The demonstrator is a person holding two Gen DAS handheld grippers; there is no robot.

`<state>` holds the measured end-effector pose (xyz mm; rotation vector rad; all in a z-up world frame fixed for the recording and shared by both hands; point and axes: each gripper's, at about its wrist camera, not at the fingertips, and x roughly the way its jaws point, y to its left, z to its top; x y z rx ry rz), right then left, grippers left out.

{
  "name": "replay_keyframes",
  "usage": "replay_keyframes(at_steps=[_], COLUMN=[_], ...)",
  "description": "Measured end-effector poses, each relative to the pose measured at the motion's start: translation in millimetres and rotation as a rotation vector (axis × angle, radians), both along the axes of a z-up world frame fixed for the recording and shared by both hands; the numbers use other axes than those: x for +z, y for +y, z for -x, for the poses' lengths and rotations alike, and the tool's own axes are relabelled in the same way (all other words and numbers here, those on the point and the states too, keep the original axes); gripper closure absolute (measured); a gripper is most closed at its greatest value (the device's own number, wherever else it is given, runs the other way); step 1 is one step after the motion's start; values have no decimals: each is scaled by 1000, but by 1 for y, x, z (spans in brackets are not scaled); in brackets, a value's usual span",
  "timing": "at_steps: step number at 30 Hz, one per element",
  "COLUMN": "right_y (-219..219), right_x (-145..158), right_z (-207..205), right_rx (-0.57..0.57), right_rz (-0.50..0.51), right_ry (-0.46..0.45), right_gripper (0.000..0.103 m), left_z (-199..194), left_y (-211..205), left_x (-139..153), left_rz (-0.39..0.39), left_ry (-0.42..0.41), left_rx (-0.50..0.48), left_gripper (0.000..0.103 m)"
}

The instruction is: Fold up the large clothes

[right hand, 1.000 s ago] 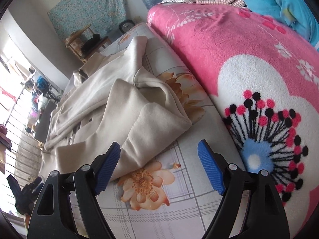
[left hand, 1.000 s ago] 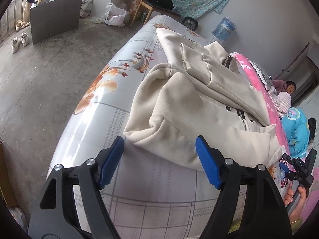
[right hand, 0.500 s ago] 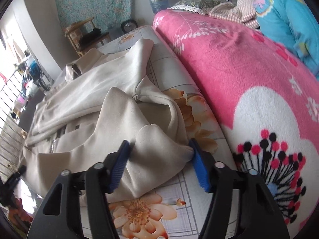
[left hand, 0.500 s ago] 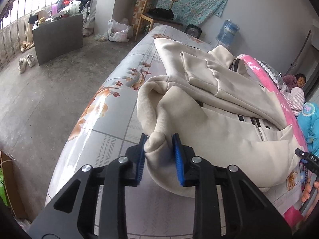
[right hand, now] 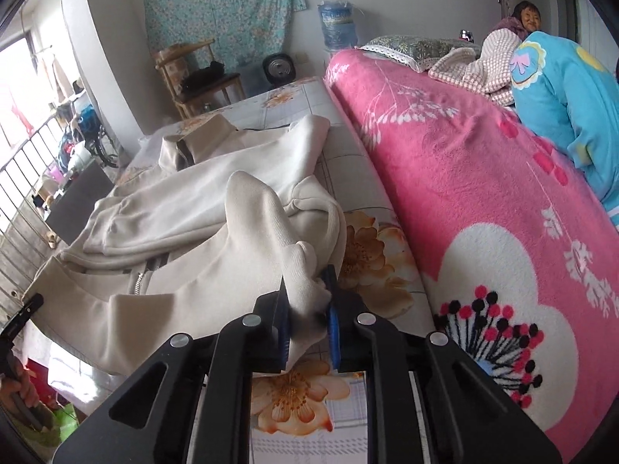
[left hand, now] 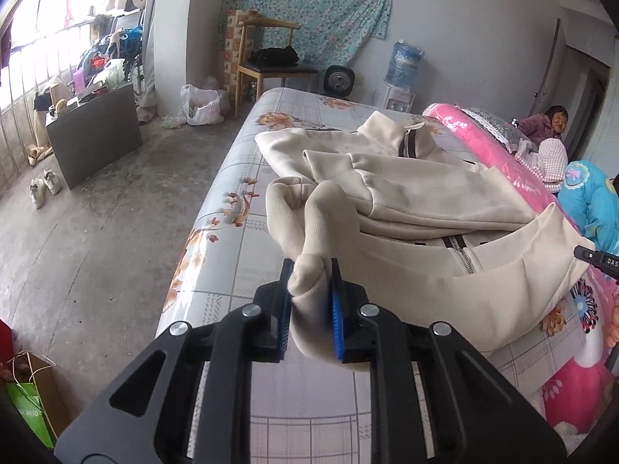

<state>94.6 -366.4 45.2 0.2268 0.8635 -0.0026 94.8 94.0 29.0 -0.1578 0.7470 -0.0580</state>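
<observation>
A cream zip jacket (left hand: 406, 193) (right hand: 193, 201) lies spread on the flower-print bed sheet (left hand: 240, 270) (right hand: 348, 162), sleeves folded over its front. In the left wrist view my left gripper (left hand: 310, 266) has a bunched corner of the ribbed hem between its blue pads; its jaws are closing and the cloth hangs lifted off the sheet. In the right wrist view my right gripper (right hand: 307, 282) pinches the opposite hem corner, jaws also closing, with the fabric raised. The hem stretches between the two corners.
A pink flowered blanket (right hand: 483, 193) (left hand: 503, 154) borders the jacket's far side, with a blue garment (right hand: 561, 89) and a person (left hand: 553, 120) beyond. A wooden chair (left hand: 267, 58), dark cabinet (left hand: 93, 131) and paper bags (left hand: 31, 394) stand on the concrete floor.
Both grippers went from wide open around the hem corners to pinched on them. Both then rose, pulling the near edge of the jacket up off the sheet.
</observation>
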Motion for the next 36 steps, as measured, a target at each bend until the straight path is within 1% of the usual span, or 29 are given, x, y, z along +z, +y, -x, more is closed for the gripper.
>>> replay_keyframes(at_steps=[4,5,6,7,8,9,10,11,12,13,14,15,16,17,20,23,26,29,31,32,33,36], right_y=[-5,-6,-6,-7,-7,-6,-5,-5,-6,-7,-9,-11,-11,-9,0,22,56,90,110,118,123,128], right_x=[-3,-7,-13,-19,-26,-31,-33,-33,-30,-23,-17,-10,-3,3,18,22,16,4,-6,-13,-18,-32], right_z=[23,28,33,37,39,41,42,45,48,51,53,56,58,58,55,43,31,22,21,19,18,14], right_rx=[14,18,22,20,13,-7,-23,-32,-32,-38,-47,-58,-69,-71,-36,62,160,260,302,318,329,349], right_rz=[-43,-52,-53,-40,-9,41,85,117,122,124,134,150,172,186,171,116,97,132,193,230,244,228], right_ry=[38,55,77,100,127,157,175,184,179,163,144,124,103,85,26,1,12,46,67,81,91,127], right_gripper=[87,87,85,80,75,66,61,60,55,47,44,37,33,32,25,20,17,15,14,13,13,13], left_z=[21,26,29,30,30,28,27,28,30,32,35,38,41,43,43,35,24,12,5,2,-2,-10], left_y=[7,11,15,18,21,23,25,28,32,37,41,44,44,44,35,16,-9,-35,-48,-53,-57,-62], left_x=[3,1,-4,-9,-18,-28,-34,-38,-39,-36,-32,-26,-21,-15,0,4,0,-9,-15,-19,-24,-39], left_rz=[18,27,39,45,40,17,-2,0,15,33,39,34,22,7,-20,-29,-27,-76,-112,-120,-124,-134], left_ry=[42,61,87,112,149,190,217,227,230,222,205,179,156,135,89,82,102,131,141,150,166,216], left_rx=[-7,-2,-3,-6,-2,13,31,43,50,60,68,77,85,89,56,-15,-77,-104,-113,-123,-132,-144], left_gripper=[87,86,86,83,76,74,71,66,62,54,45,41,34,29,18,17,16,16,16,16,16,16])
